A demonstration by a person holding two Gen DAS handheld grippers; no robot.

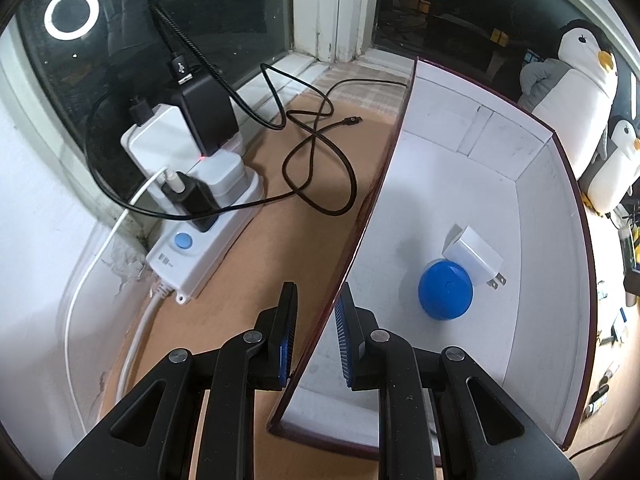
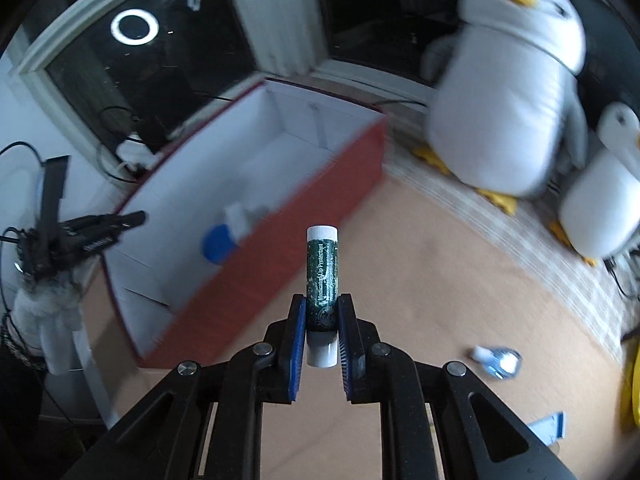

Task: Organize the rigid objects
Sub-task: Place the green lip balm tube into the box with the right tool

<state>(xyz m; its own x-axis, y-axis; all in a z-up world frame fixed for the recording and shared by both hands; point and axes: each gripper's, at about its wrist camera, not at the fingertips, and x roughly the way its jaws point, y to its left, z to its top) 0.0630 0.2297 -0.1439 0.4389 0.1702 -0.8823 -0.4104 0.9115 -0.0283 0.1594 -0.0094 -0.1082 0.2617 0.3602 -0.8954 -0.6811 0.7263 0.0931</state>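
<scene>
While the left gripper (image 1: 316, 312) pinches the box wall (image 1: 352, 240) at lower centre, the right gripper (image 2: 322, 316) clamps a lip balm tube (image 2: 322, 276).

- Right wrist view is smeared all over: the box (image 2: 280, 216) has soft edges, and the blue round thing (image 2: 218, 245) and white piece (image 2: 240, 216) inside it are just blobs.
- Big plush penguin (image 2: 508, 92) is blurred; the smaller penguin (image 2: 600, 184) runs off the right edge.
- Small blue-and-white item (image 2: 498, 360) on the desk (image 2: 440, 280), near right: too blurred to name.
- A blue scrap (image 2: 550, 426) is half hidden behind the right gripper (image 2: 322, 336).
- Left wrist view: clutter (image 1: 616, 328) at the far right edge is too small to make out.
- The box's near corner is hidden behind the left gripper (image 1: 316, 336).
</scene>
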